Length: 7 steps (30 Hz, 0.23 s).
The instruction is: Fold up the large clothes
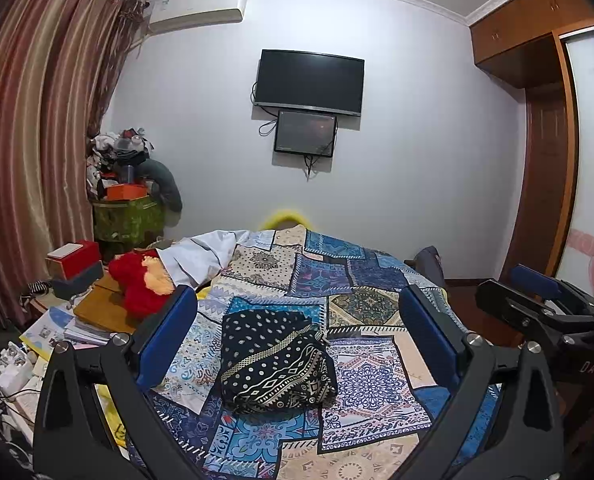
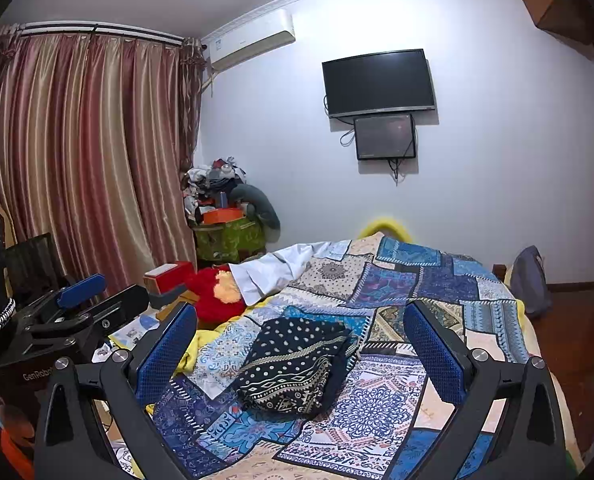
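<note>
A dark navy garment with white dots and a patterned border (image 1: 275,360) lies folded in a compact bundle on the patchwork bedspread (image 1: 373,384). It also shows in the right wrist view (image 2: 297,364). My left gripper (image 1: 297,344) is open and empty, held above and in front of the bundle, apart from it. My right gripper (image 2: 299,344) is also open and empty, held back from the bundle. The right gripper shows at the right edge of the left wrist view (image 1: 537,304); the left gripper shows at the left of the right wrist view (image 2: 81,312).
A red plush toy (image 1: 137,284) and a white cloth (image 1: 201,256) lie at the bed's far left. Books and boxes (image 1: 81,304) crowd the left side. A cluttered green bin (image 1: 127,216) stands in the corner. A wardrobe (image 1: 545,160) is at right.
</note>
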Tool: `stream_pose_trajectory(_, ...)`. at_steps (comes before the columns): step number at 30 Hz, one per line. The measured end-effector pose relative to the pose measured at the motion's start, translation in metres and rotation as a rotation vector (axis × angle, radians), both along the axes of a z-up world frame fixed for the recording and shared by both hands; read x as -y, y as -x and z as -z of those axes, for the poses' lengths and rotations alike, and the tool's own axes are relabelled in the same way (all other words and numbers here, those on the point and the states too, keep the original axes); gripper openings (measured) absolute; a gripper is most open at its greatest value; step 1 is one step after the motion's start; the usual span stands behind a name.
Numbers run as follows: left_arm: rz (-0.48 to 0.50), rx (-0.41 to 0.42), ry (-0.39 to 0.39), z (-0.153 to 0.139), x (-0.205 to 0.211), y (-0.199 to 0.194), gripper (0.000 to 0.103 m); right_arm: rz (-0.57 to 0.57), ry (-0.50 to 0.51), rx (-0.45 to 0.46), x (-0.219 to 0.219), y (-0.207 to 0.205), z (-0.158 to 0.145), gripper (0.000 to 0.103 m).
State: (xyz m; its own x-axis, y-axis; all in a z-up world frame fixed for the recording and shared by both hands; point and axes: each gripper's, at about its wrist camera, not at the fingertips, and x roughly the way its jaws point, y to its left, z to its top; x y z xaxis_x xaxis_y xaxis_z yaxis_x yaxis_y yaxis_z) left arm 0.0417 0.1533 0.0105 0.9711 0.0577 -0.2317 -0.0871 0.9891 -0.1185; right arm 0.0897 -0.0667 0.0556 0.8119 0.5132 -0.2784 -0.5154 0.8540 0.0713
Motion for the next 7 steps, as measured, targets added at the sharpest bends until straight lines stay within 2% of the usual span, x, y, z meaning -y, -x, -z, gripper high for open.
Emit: stream_pose_trajectory(7,0.007,-0.001,-0.002,-0.0009,0.0013,0.0006,0.102,0.001,-0.007,-0.006,-0.0024,0.0002,0.0005,0.103)
